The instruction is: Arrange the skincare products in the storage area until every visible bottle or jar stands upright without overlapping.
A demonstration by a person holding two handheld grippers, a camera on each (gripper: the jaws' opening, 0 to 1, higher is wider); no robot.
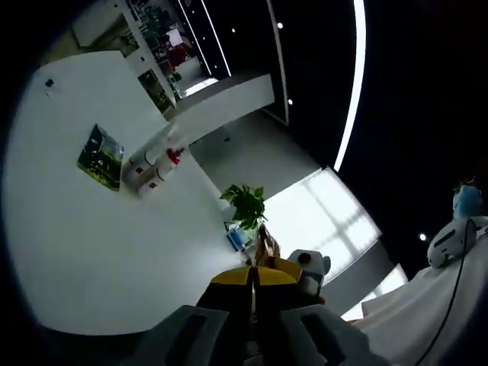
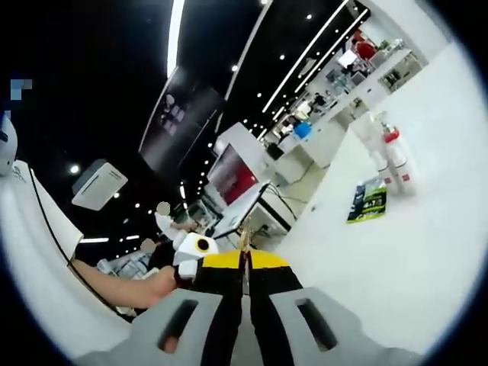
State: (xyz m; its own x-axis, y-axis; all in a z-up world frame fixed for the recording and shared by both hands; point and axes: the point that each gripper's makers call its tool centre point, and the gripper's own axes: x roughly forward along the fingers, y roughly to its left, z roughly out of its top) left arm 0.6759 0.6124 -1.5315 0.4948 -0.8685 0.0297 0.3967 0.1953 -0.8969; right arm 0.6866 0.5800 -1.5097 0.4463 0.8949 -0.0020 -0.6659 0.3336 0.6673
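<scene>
Left gripper (image 1: pixel 254 284): jaws pressed together, yellow-and-black tips meeting with nothing between them. Ahead of it and off to its left lies a white table (image 1: pixel 91 252); well beyond the tips, on the far part of that surface, stand two white bottles (image 1: pixel 149 171), one with a red cap, just beside each other, and a green packet (image 1: pixel 101 156) lies flat near them on their left. Close past the tips is a potted plant (image 1: pixel 245 204), with a blue object at its base (too small to identify). Off to the right of the jaws, a white cloth (image 1: pixel 427 305) with a black cable across it. Right gripper (image 2: pixel 244 276): jaws likewise closed, tips touching, holding nothing. The same table (image 2: pixel 396 259) spreads to its right; the bottles (image 2: pixel 389 156) stand upright far ahead and right of the tips, the packet (image 2: pixel 369 200) flat just nearer than them. A person's hand (image 2: pixel 156 286) shows left of the jaws, beside a small white-and-yellow device. View strongly rolled; ceiling lights run overhead.
</scene>
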